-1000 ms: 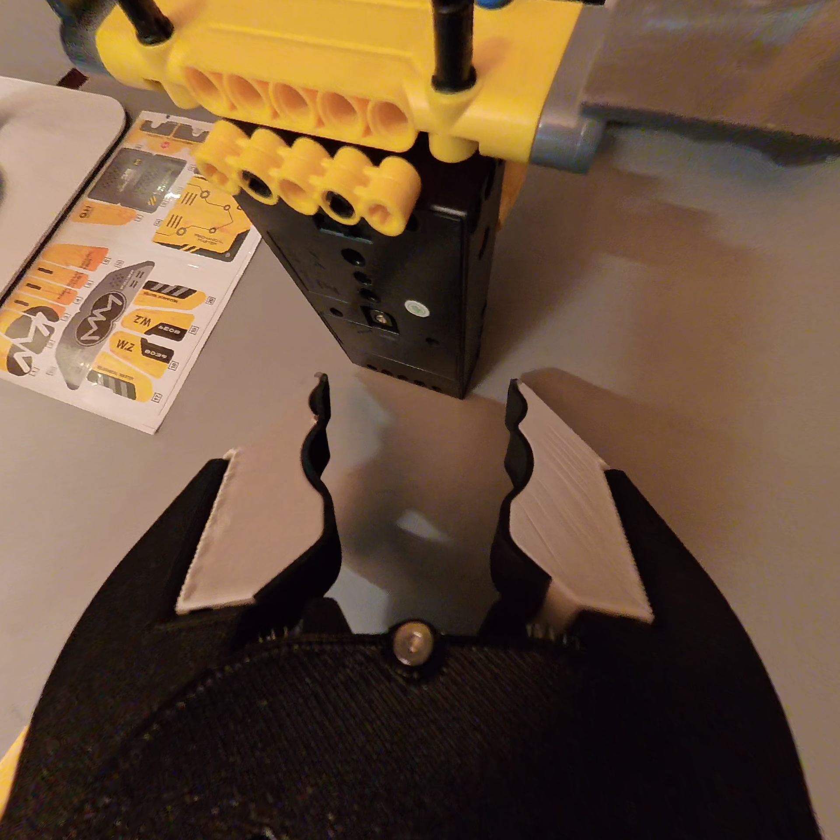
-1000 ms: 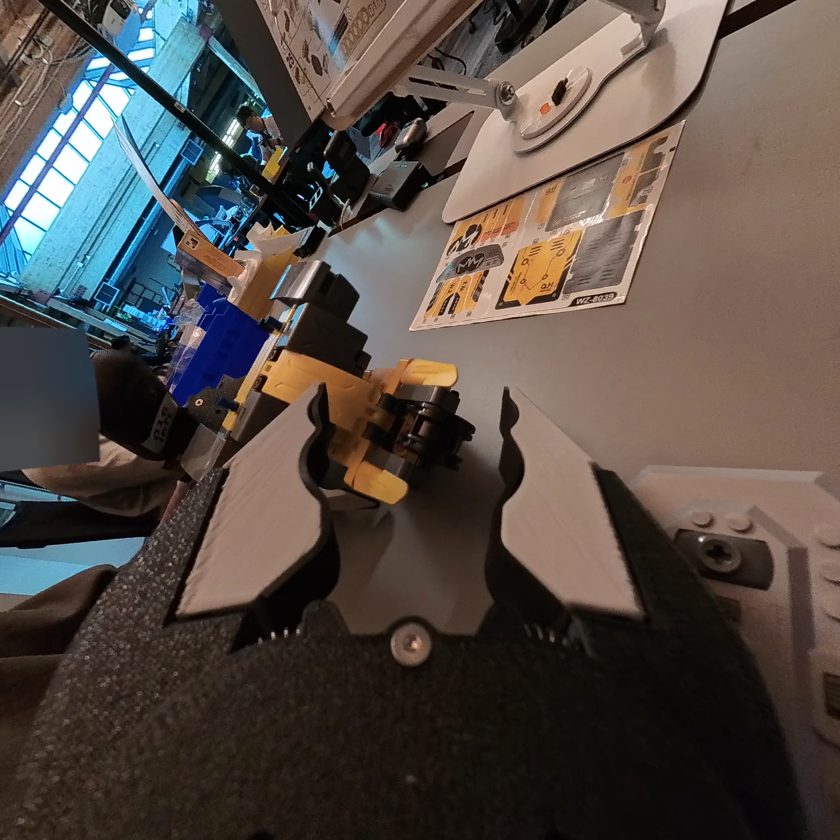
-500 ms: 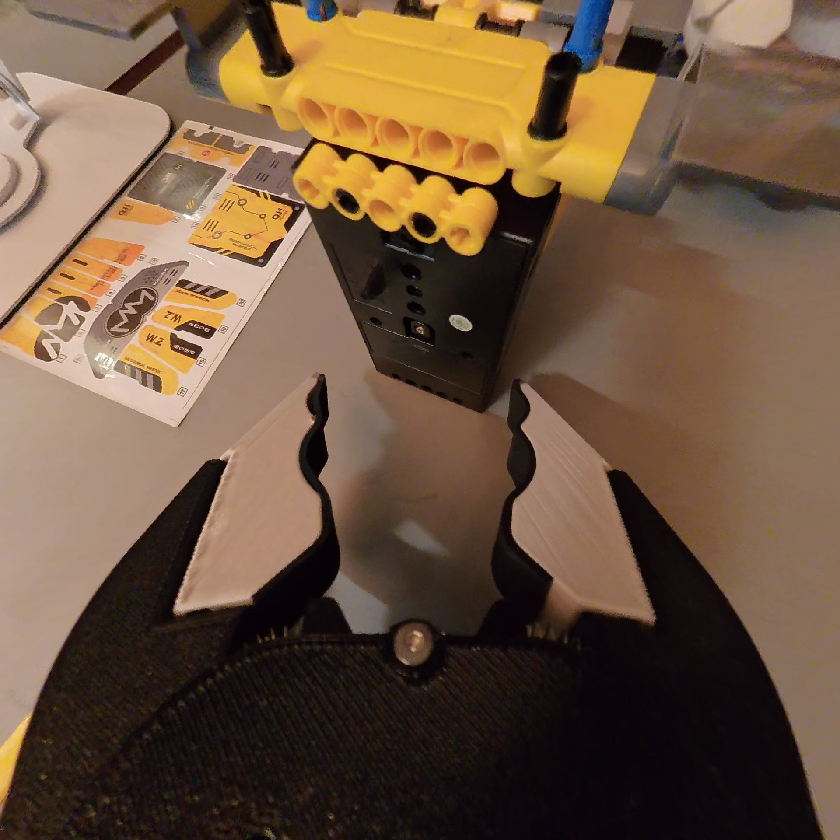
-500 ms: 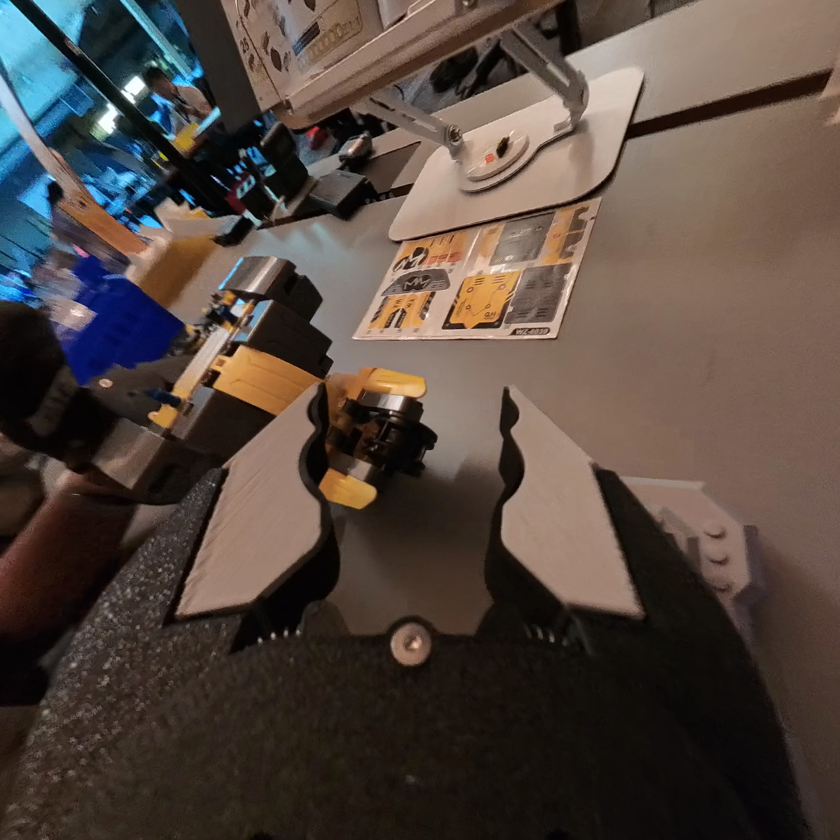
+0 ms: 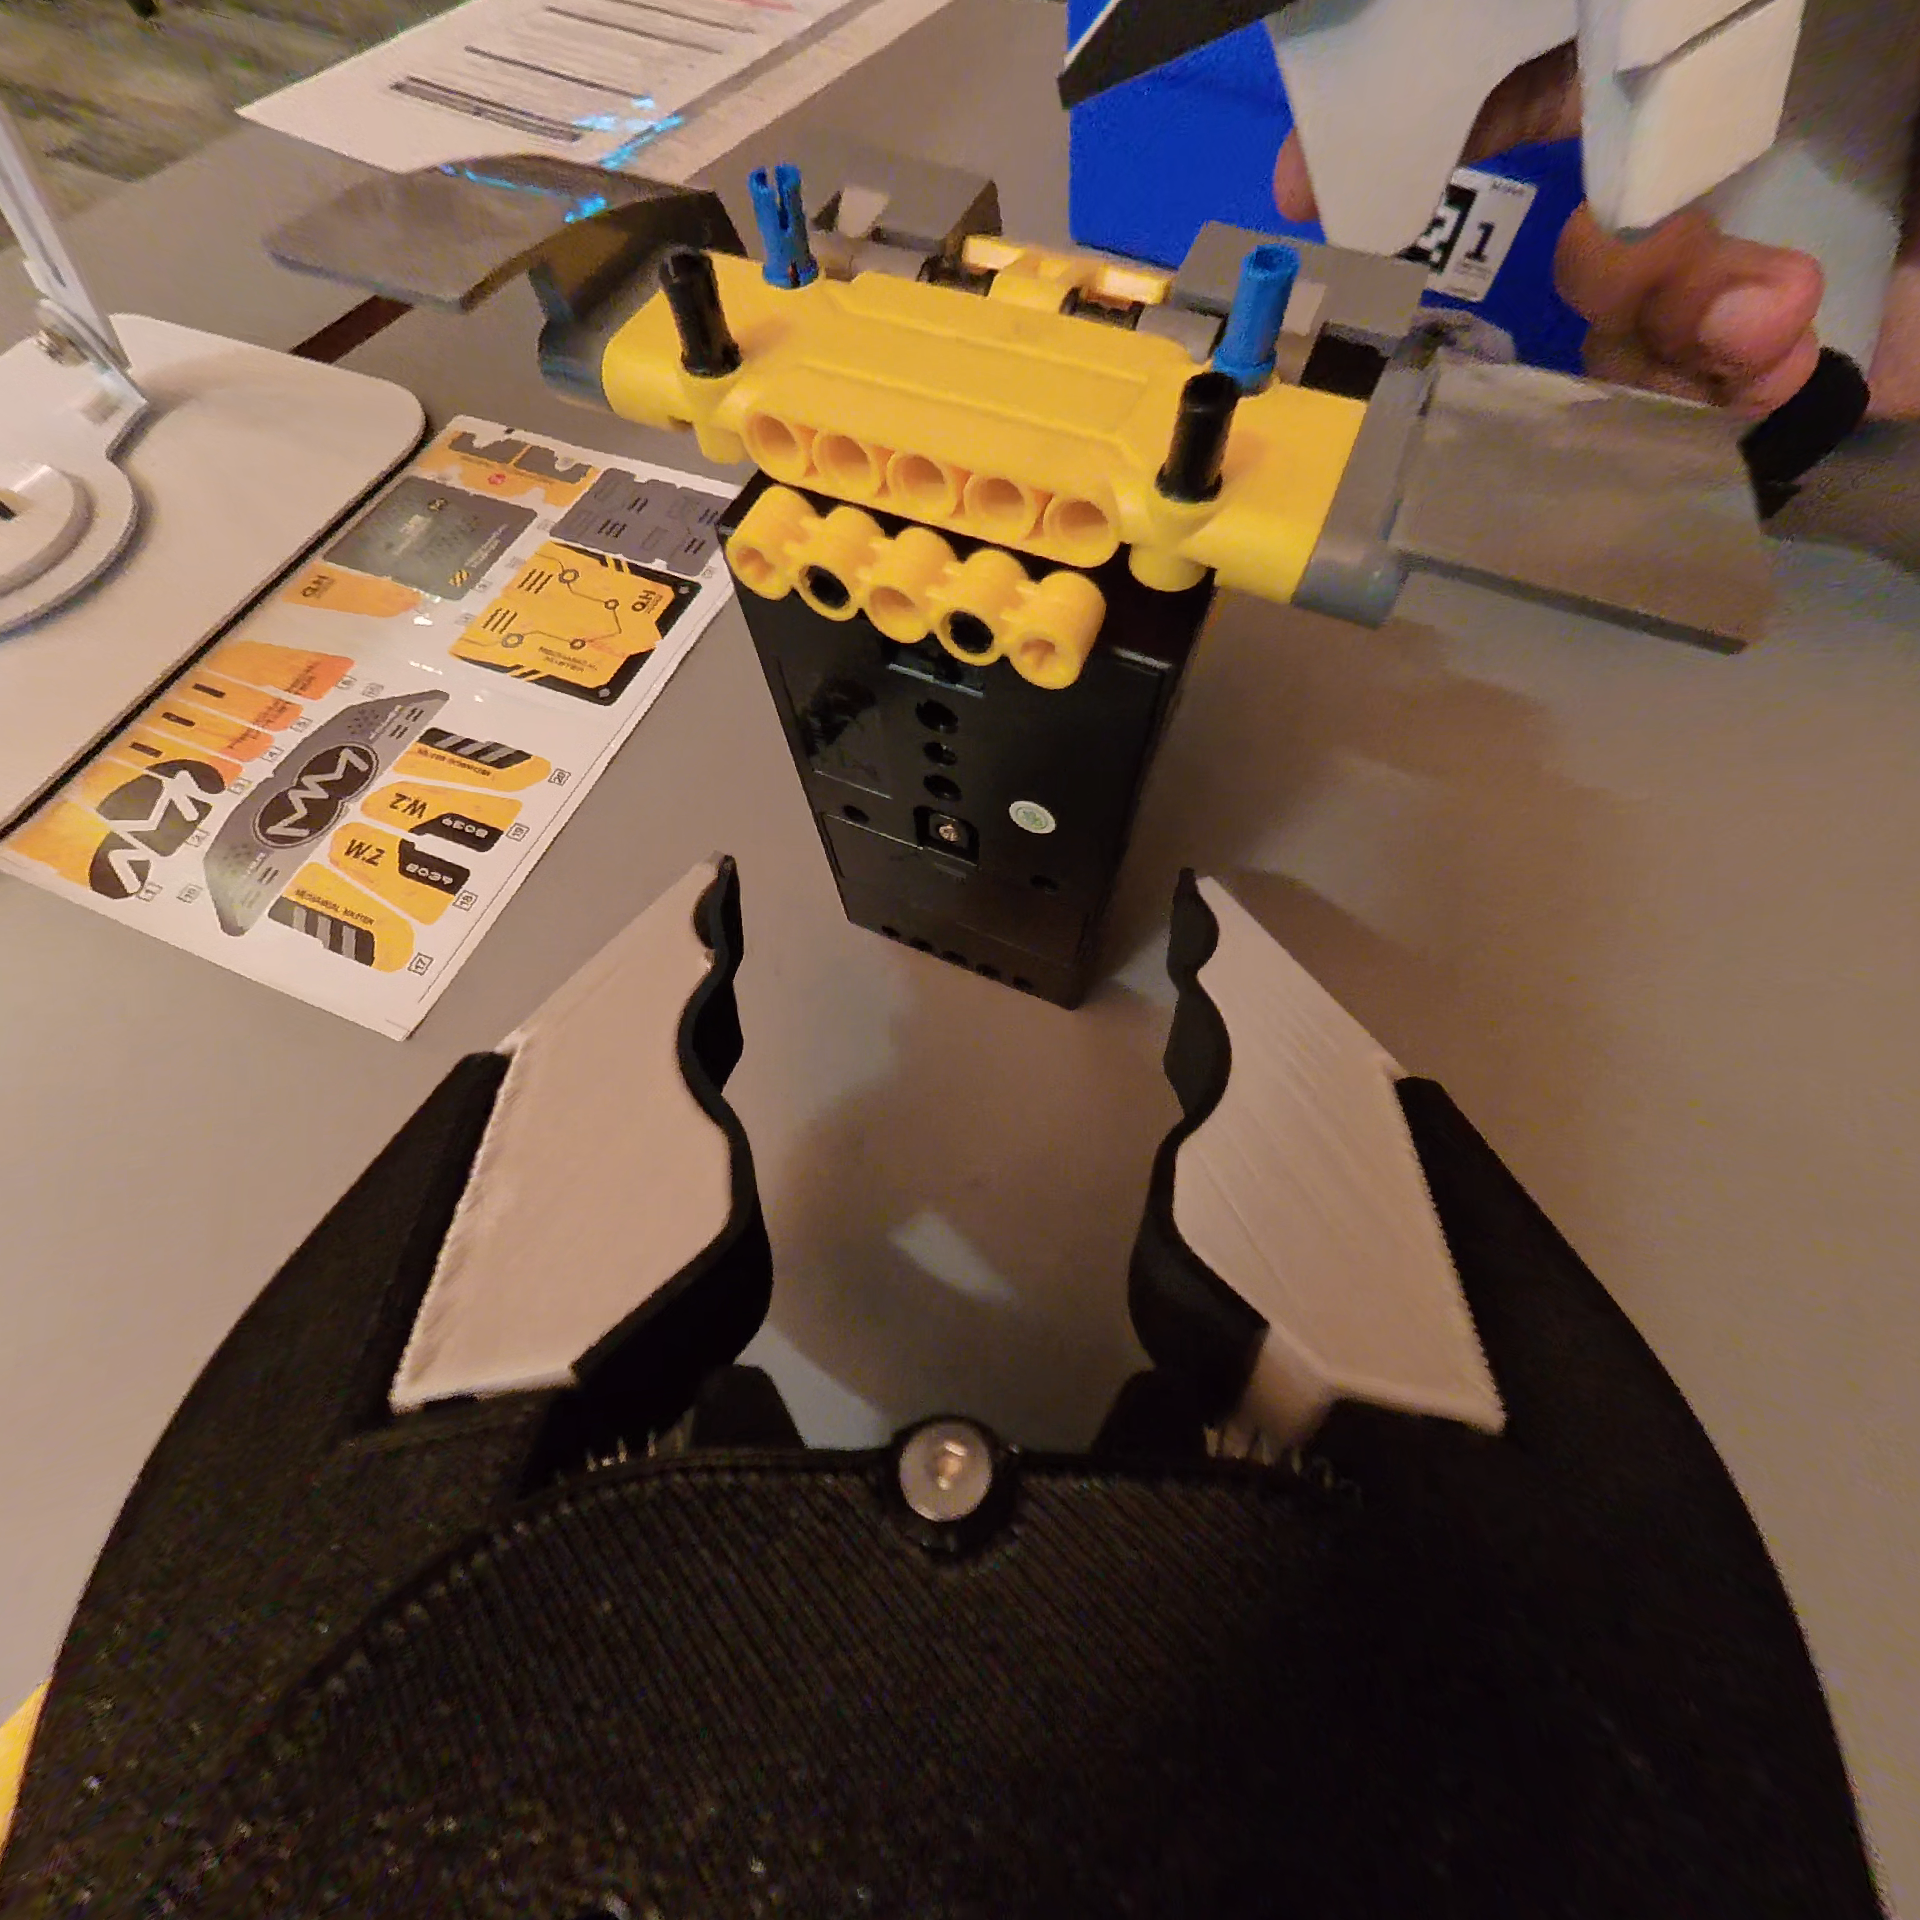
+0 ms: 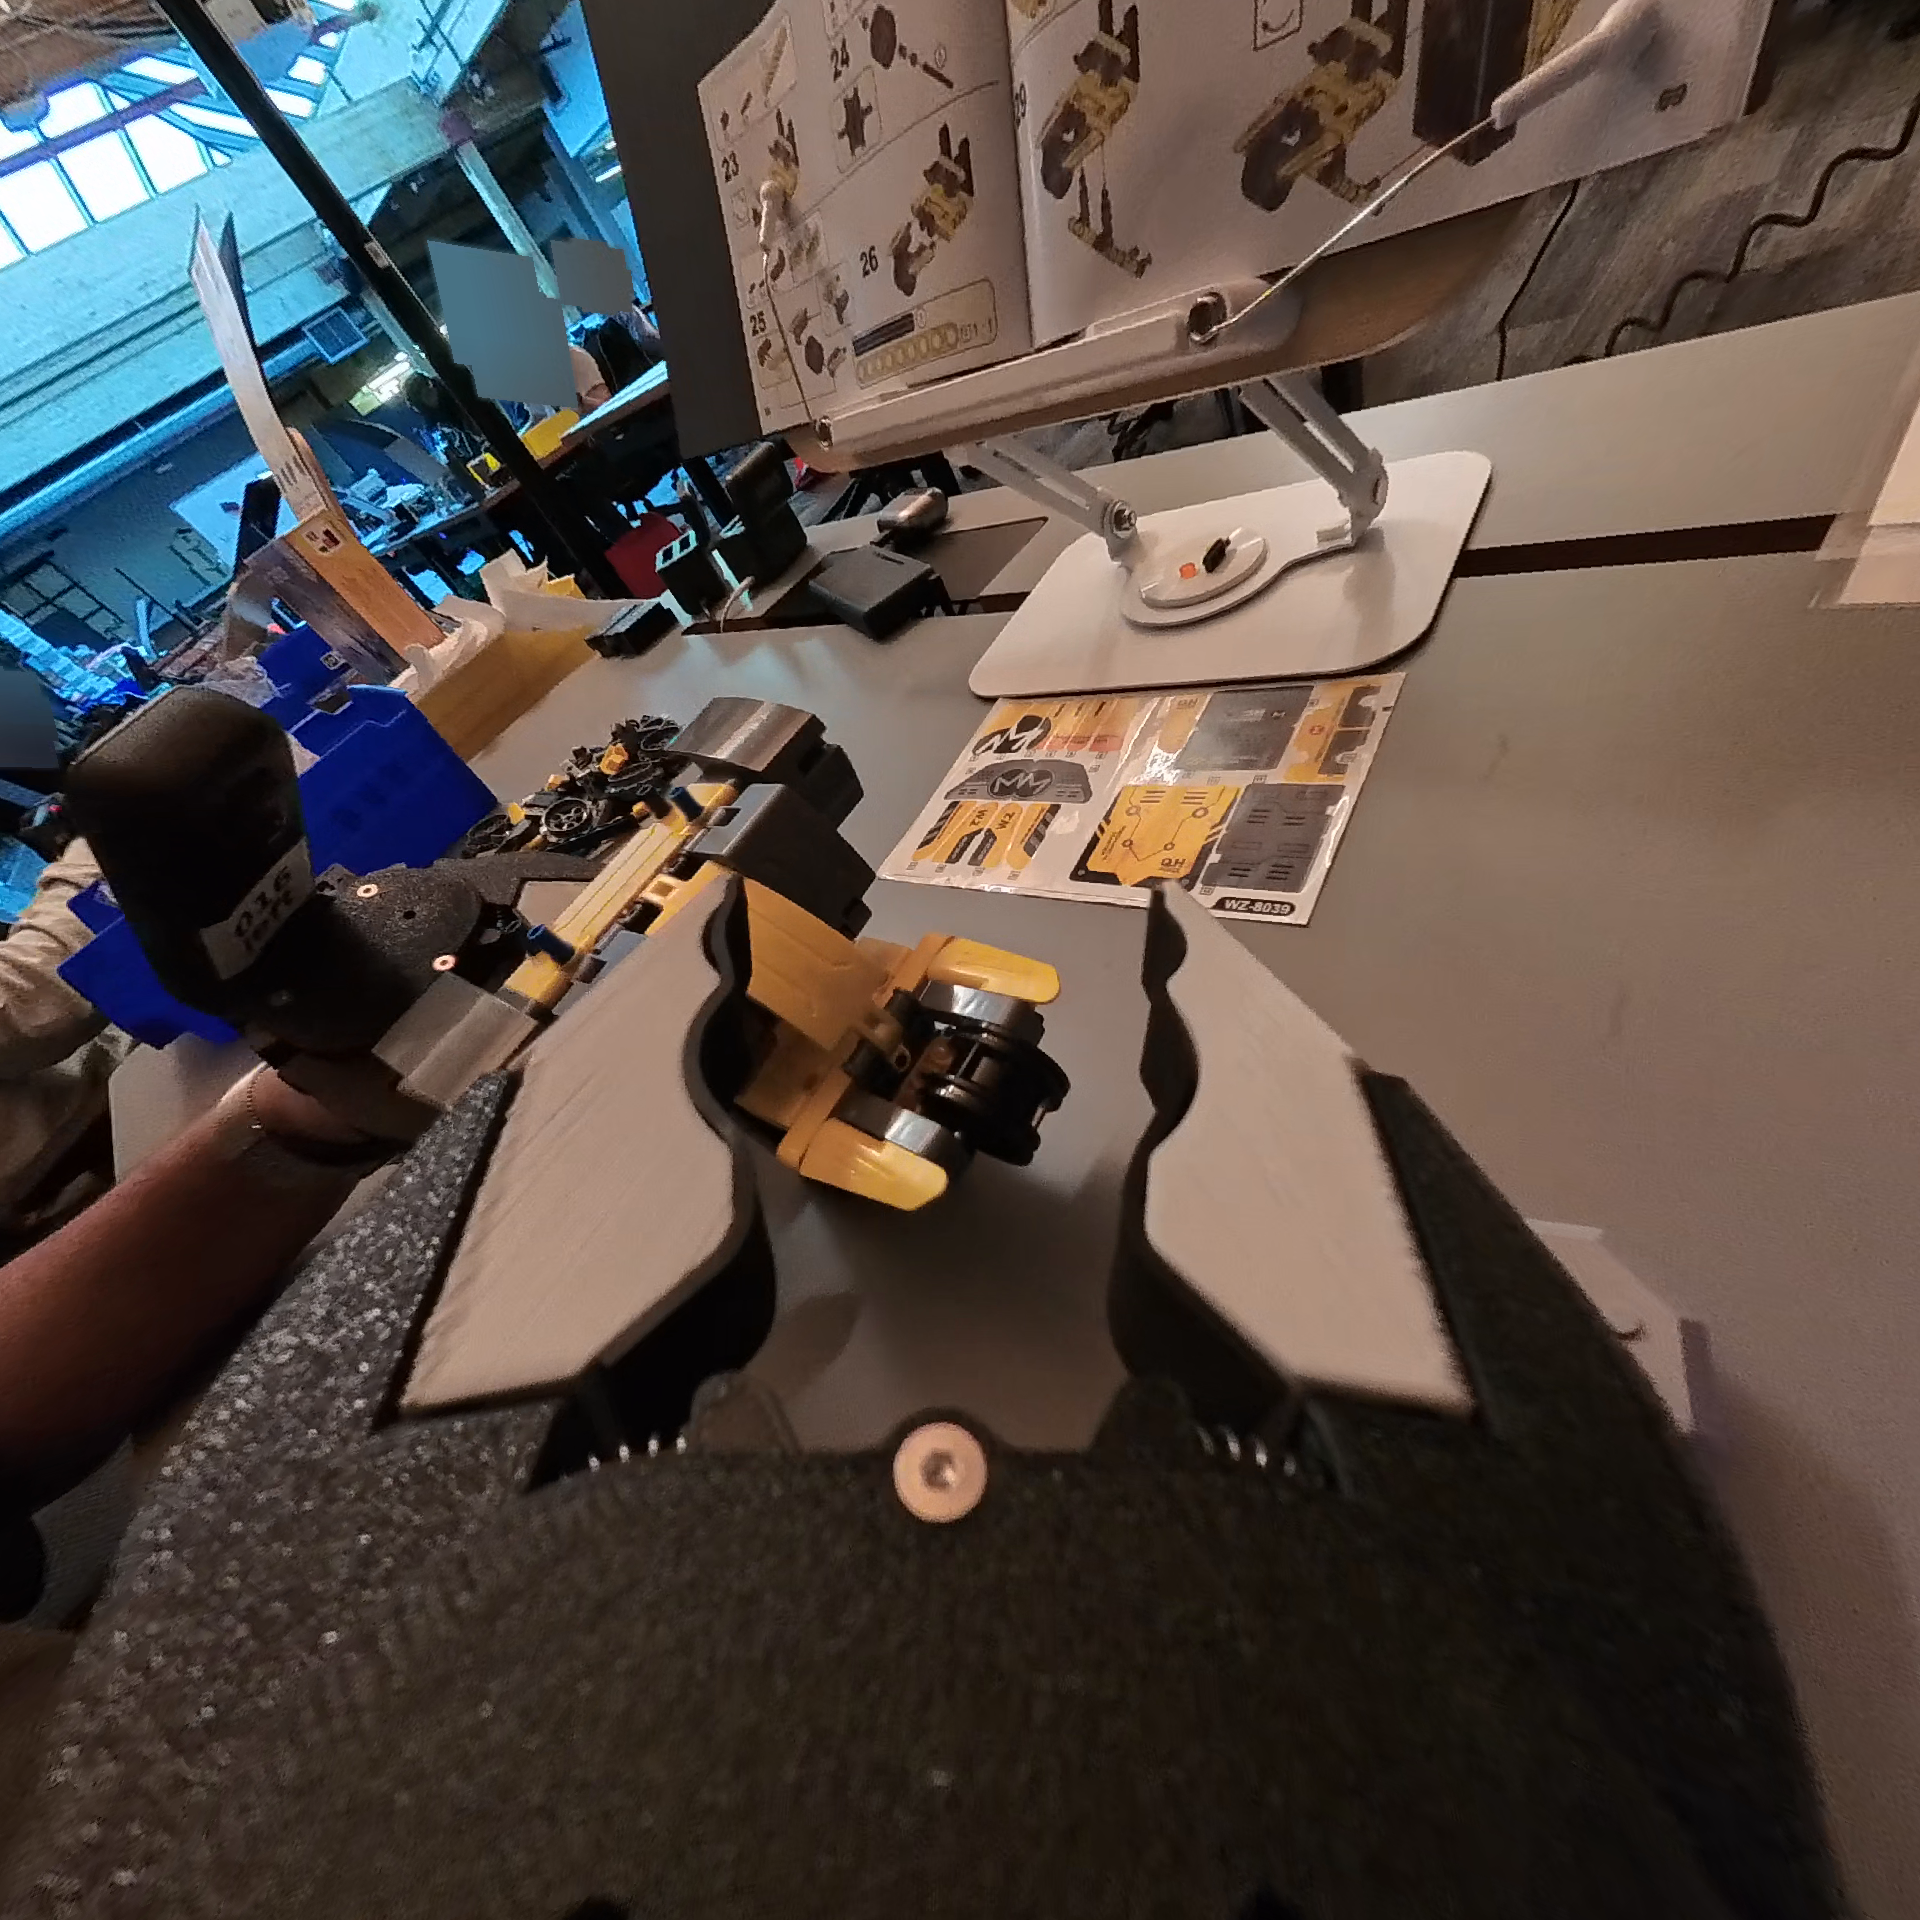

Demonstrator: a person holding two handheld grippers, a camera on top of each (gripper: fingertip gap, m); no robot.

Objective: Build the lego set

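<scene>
The left tongs [image 5: 951,914] hang spread and empty above the grey desk [image 5: 1507,935], just short of a black box [image 5: 966,800] that stands on end under a yellow beam [image 5: 977,416] with black and blue pins. Grey panels jut from the beam's ends. A sticker sheet [image 5: 353,717] lies left of the box, partly beside a white stand base [image 5: 208,499]. A hand [image 5: 1704,301] grips the other tool at upper right.

The right tongs [image 6: 940,914] are also spread and empty, low over the desk. Between their fingers lies the yellow-and-black model [image 6: 894,1049] — its wheel end nearest. The left finger [image 6: 592,1143] hides part of it. Beyond are the sheet [image 6: 1143,800], the stand [image 6: 1226,603] carrying an open manual [image 6: 1039,177], and blue bins [image 6: 364,769]. Behind: a busy workshop with roof windows.
</scene>
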